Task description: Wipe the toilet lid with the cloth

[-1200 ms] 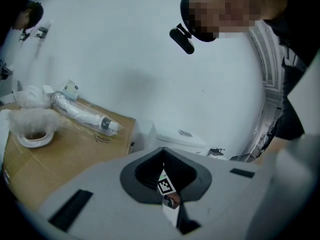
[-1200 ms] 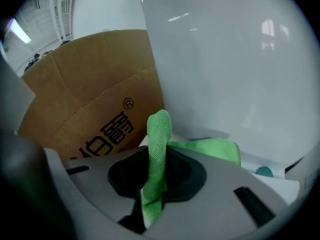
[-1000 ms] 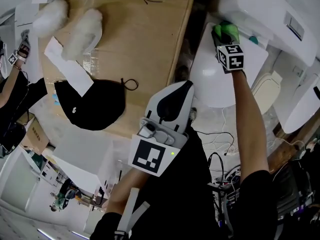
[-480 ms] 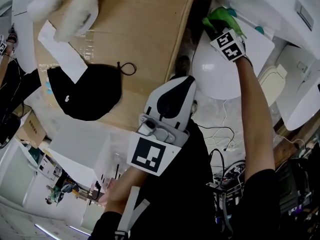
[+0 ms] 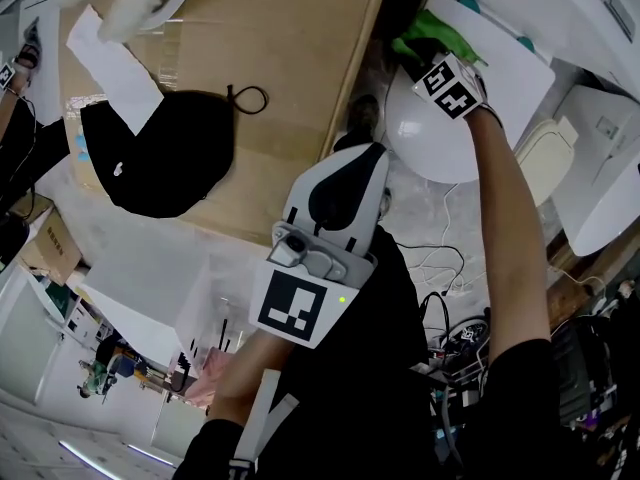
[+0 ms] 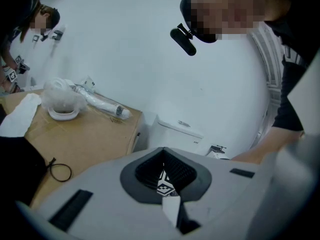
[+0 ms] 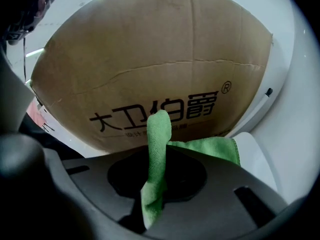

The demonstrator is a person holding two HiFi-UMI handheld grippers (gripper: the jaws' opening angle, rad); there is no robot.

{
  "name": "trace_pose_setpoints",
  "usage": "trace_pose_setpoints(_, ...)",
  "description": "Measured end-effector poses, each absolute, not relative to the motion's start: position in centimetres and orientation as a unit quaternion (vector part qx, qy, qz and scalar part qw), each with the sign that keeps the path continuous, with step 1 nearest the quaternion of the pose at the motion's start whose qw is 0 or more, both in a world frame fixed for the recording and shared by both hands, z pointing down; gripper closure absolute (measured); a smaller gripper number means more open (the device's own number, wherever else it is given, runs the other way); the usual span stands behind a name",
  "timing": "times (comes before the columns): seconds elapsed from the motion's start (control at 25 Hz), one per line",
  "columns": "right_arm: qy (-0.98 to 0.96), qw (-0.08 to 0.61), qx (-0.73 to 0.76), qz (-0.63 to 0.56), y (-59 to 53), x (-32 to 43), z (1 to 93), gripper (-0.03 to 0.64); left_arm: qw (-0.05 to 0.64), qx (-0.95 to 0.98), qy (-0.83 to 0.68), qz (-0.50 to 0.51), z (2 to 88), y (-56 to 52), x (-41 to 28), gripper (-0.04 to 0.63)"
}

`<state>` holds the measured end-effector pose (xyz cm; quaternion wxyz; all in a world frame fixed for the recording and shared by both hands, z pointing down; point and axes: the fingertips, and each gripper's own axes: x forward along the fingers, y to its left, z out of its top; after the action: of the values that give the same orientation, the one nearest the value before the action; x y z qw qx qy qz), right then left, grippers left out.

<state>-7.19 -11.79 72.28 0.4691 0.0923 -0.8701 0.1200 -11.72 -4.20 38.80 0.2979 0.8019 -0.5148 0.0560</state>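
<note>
The white oval toilet lid [image 5: 425,143] lies right of the cardboard box in the head view. My right gripper [image 5: 436,60] is at the lid's far end, shut on a green cloth [image 5: 428,40] that spreads ahead of it. In the right gripper view the cloth [image 7: 156,154] runs up out of the closed jaws of that gripper [image 7: 154,194] and folds rightward over a white surface [image 7: 257,161]. My left gripper [image 5: 362,163] is held near my body, short of the lid, jaws together and empty. The left gripper [image 6: 167,199] looks toward a white toilet tank [image 6: 175,133].
A big cardboard box [image 5: 280,88] stands left of the toilet, printed side facing the right gripper [image 7: 150,69]. A black cap [image 5: 160,158], white paper [image 5: 110,53] and plastic-wrapped items lie on it. More white toilet parts [image 5: 600,178] stand at the right. Cables [image 5: 450,268] trail across the floor.
My right gripper has slid the cloth a little leftward along the far end of the lid and turned. The left gripper has kept its place.
</note>
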Motion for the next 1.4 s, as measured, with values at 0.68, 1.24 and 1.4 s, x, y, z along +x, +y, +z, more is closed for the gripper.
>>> trace_pose_setpoints(0.68,-0.88,0.461,0.056,0.104,-4.2,-8.2,72.6,0.561,0.291,0.792,-0.535,0.041,39.1,0.9,-12.9,0.588)
trace_pose_setpoints(1.24,-0.888,0.451,0.02,0.092,4.5,-7.5,72.5,0.561,0.29,0.799,-0.526,0.027,38.4,5.5,-10.5,0.588)
trace_pose_setpoints(1.4,-0.89,0.449,0.002,0.08,6.8,-7.3,72.6,0.561,0.287,0.799,-0.528,0.026,38.7,7.1,-10.1,0.588)
